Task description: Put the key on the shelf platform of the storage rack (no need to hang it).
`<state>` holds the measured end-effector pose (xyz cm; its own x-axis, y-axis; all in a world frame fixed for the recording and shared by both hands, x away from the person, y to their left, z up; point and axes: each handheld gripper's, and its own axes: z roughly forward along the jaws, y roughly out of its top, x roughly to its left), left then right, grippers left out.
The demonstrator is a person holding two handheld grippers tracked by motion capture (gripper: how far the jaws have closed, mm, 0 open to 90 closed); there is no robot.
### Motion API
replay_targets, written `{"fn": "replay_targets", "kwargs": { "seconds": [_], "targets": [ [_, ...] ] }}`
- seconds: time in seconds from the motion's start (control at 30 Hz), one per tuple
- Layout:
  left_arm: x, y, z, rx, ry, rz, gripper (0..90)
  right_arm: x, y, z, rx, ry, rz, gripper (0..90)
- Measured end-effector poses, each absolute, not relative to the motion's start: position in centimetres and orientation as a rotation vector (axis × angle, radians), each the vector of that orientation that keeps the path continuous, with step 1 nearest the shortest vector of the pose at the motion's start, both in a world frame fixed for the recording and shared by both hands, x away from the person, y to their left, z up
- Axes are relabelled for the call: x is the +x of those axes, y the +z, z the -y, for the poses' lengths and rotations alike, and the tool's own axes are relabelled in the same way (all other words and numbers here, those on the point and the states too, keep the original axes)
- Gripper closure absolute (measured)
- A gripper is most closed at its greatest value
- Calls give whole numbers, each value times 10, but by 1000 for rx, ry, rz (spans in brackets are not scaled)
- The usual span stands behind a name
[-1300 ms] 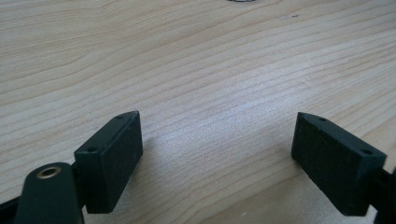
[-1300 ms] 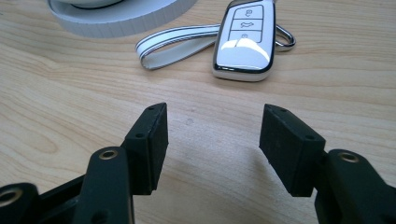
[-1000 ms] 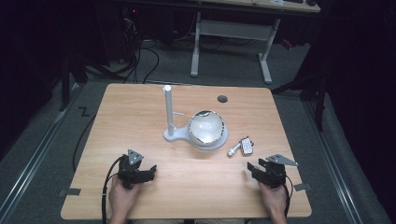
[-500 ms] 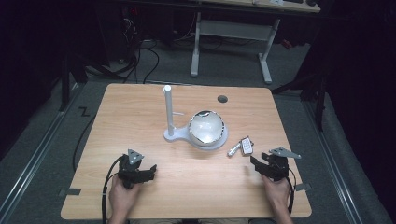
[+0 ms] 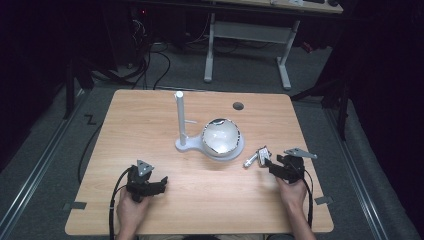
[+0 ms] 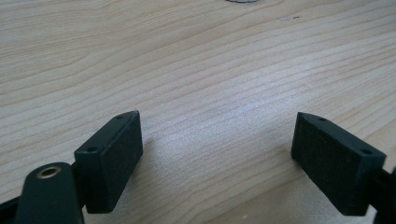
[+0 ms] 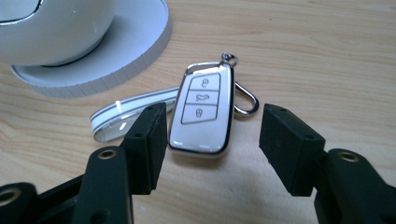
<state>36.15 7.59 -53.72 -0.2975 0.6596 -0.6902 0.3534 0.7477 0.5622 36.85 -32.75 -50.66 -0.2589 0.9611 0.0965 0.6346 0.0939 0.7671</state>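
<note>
We see a pale wood-grain table [image 5: 150, 125] with a small dark round hole [image 5: 238, 106] at its far right. The stand [image 5: 181, 122] and its round base [image 7: 116, 51] are white, the bowl [image 5: 221, 136] white with a mirror sheen. The key fob [image 7: 201, 114] is white, edged in chrome, its strap [image 7: 128, 112] white with a grey stripe. Both grippers [image 5: 145, 182] [image 7: 212, 149] are black, each topped with a grey plate.

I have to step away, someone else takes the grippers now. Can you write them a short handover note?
Right gripper: open, jaws either side of the white car key fob, not closed on it.
Left gripper: open, over bare wood, holding nothing.
The fob lies flat on the table, buttons up, beside the round white base that carries the bowl-shaped dish and the upright post.
Done: approach to the fob. Left: likely closing on it and lifting.
</note>
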Motion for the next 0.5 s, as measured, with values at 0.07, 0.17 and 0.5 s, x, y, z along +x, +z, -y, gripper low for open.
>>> {"fn": "replay_targets", "kwargs": {
  "seconds": [0.07, 0.17, 0.5],
  "targets": [
    [362, -537, -76, 775, 372, -1913, 168, 373, -506, 325, 1553, 1006, -1951, 415],
    [361, -537, -76, 778, 373, -1912, 168, 379, -505, 321, 1547, 984, -1971, 406],
    [361, -537, -76, 785, 375, -1908, 168, 390, -515, 317, 1574, 962, -1987, 384]
  ]
}}
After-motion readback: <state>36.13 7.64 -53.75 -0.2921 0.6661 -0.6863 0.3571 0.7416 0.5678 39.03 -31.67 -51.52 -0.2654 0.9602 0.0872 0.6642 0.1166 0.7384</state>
